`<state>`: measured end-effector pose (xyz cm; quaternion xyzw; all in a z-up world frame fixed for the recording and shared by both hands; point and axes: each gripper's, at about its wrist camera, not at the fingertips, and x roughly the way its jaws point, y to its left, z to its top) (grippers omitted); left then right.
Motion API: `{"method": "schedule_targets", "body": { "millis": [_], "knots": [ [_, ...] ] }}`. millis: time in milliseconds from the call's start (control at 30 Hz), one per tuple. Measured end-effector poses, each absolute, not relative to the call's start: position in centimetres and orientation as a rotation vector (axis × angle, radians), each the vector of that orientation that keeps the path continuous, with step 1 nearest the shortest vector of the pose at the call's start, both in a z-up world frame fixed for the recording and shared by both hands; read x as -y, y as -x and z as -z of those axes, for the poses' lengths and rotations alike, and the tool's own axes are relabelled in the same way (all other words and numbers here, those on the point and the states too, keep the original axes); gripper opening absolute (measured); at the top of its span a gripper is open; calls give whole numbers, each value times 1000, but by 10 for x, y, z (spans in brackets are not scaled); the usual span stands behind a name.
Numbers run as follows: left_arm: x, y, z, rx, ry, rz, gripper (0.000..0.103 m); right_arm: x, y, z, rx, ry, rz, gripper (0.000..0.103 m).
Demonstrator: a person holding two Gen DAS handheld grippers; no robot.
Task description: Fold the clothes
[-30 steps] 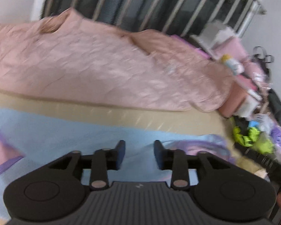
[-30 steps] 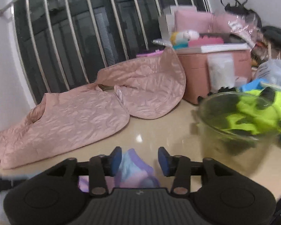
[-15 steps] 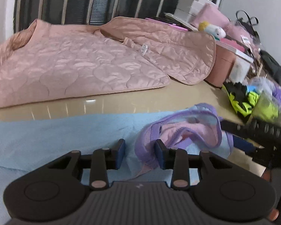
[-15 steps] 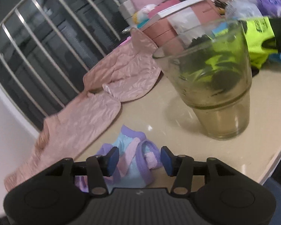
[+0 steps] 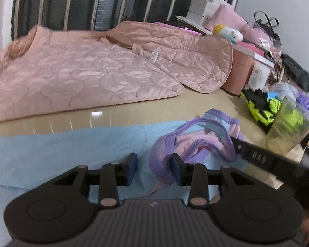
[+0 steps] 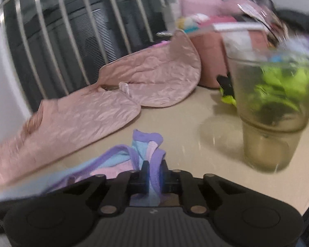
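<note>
Where right gripper [image 6: 153, 178] pinches garment [image 6: 154, 162], fold hidden.

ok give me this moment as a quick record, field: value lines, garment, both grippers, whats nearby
garment: light blue top with purple trim, spread on the beige table, armhole end bunched
right gripper: shut on the purple trim
left gripper: open over the blue fabric, holding nothing
nearby: pink quilted jacket behind the top; glass cup to the right gripper's right, liquid at the bottom
clutter: pink box, neon yellow gloves
</note>
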<state>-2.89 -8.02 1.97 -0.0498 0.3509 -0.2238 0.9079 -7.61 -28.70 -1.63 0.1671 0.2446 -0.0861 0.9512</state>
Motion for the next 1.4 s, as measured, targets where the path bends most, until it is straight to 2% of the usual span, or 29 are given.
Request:
{"method": "schedule_targets", "body": {
  "millis": [167,267,467,633,667,700,733,767,800,867,1033,1133,1200,1267,1333,1400],
  "knots": [
    [53,20,-52,-691,269,512,48,267,89,2,-412,-154,143,6],
    [45,16,-65,-676,291,489,60,235,101,-14,-321,22,65,6],
    [23,10,-48,-763,409,391,61,151,113,4,-304,497,-170,6],
    [29,0,-36,-810,367,399,61,129,119,18,-325,595,-234,6],
    [31,-3,-34,-817,360,398,60,128,120,17,-319,595,-233,6],
    [32,-6,-32,-823,364,400,44,127,120,16,-317,595,-236,6],
    [33,-8,-30,-825,378,411,22,127,121,15,-317,594,-238,7],
    [32,-8,-27,-823,403,430,4,127,121,15,-322,592,-243,9],
    [29,-9,-25,-817,436,436,2,127,121,14,-325,583,-254,12],
    [21,-10,-25,-807,471,417,2,129,126,10,-313,560,-287,25],
    [-2,-7,-21,-796,512,422,3,155,146,-8,-241,396,-280,38],
    [-8,-8,-15,-821,502,387,3,167,130,-5,-306,304,-268,35],
    [-9,-10,-15,-822,496,353,3,170,122,0,-342,251,-287,22],
    [-17,-8,-17,-803,515,340,4,168,117,2,-372,213,-315,19],
    [-22,-6,-20,-790,501,295,8,162,114,6,-415,205,-327,19],
    [-23,-3,-27,-776,473,249,20,155,111,9,-444,220,-342,19]
  ]
}}
